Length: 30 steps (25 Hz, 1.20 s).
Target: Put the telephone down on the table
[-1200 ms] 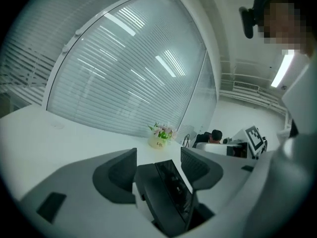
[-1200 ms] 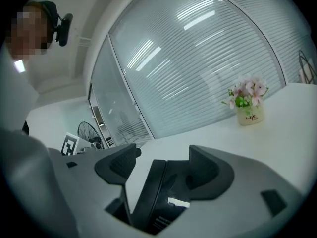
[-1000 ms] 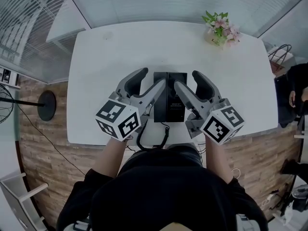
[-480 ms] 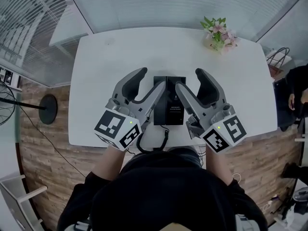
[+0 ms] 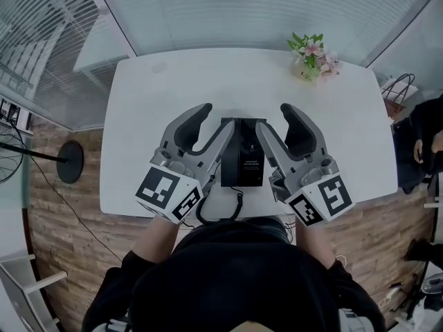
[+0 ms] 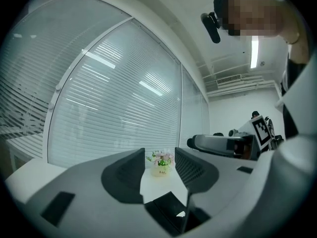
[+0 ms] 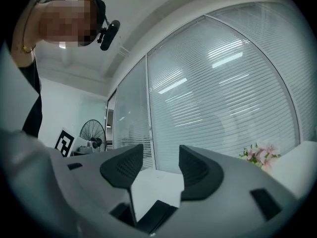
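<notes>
The black telephone [image 5: 242,152] lies flat on the white table [image 5: 152,116], and its coiled cord [image 5: 220,211] hangs over the near edge. My left gripper [image 5: 217,117] hovers over its left side and my right gripper [image 5: 275,116] over its right side. Both point away from me. Both pairs of jaws have just been closing, with nothing between them. In the left gripper view the left gripper [image 6: 158,170] frames the flowers, and a telephone corner [image 6: 166,213] shows low down. In the right gripper view the right gripper [image 7: 156,167] shows bare table between its pads.
A small pot of pink flowers [image 5: 315,50] stands at the table's far right. Glass walls with blinds [image 5: 263,5] run behind the table. A floor fan [image 5: 41,154] stands on the wooden floor to the left. A person [image 5: 422,133] sits at the right edge.
Both grippers have risen a little towards the head camera and rolled slightly. Their jaws stand narrower than before. The telephone has not moved.
</notes>
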Available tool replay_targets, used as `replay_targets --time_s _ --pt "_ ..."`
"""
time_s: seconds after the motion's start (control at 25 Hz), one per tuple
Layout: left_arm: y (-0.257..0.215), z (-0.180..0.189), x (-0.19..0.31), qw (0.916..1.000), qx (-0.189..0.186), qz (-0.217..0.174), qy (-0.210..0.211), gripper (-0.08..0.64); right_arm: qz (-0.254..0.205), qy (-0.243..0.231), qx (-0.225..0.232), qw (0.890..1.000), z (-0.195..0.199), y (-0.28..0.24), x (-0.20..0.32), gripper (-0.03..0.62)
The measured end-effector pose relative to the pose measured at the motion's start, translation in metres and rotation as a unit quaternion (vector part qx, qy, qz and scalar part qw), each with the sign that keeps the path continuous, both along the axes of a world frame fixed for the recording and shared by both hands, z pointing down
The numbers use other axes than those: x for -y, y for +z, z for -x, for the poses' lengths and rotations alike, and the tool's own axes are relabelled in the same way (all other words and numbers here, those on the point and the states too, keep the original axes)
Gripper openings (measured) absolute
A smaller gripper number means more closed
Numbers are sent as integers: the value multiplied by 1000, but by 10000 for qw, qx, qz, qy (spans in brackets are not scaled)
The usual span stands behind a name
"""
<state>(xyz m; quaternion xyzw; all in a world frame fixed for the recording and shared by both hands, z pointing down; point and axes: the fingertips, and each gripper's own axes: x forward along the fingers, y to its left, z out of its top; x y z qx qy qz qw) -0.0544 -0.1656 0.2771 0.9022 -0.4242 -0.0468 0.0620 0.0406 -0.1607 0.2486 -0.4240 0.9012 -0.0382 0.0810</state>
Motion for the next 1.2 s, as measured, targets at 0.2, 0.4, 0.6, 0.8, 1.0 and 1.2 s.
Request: replay_targets --time_s 0.2,0.4,0.6,0.8,1.0,1.2 --pt "-9 1 0 9998 4 -141 -101 140 -66 93 -8 9999 -5 -3 1 165" --pt "-12 0 -1 9997 19 -186 -142 79 -148 154 -57 9998 -9 -6 -1 97" --pt "-13 -8 -5 9996 40 -254 -87 26 -244 217 -77 9994 -15 -8 -7 11" --pt "-14 -9 -11 9996 38 -287 -78 14 -327 121 -79 9994 -14 -9 -15 6" --pt "-17 -11 -16 9994 60 -326 -85 14 -383 76 -120 9992 -12 -10 -21 5" --pt "-20 -14 -21 9992 99 -386 -98 14 -403 39 -216 9989 -11 -9 -24 5"
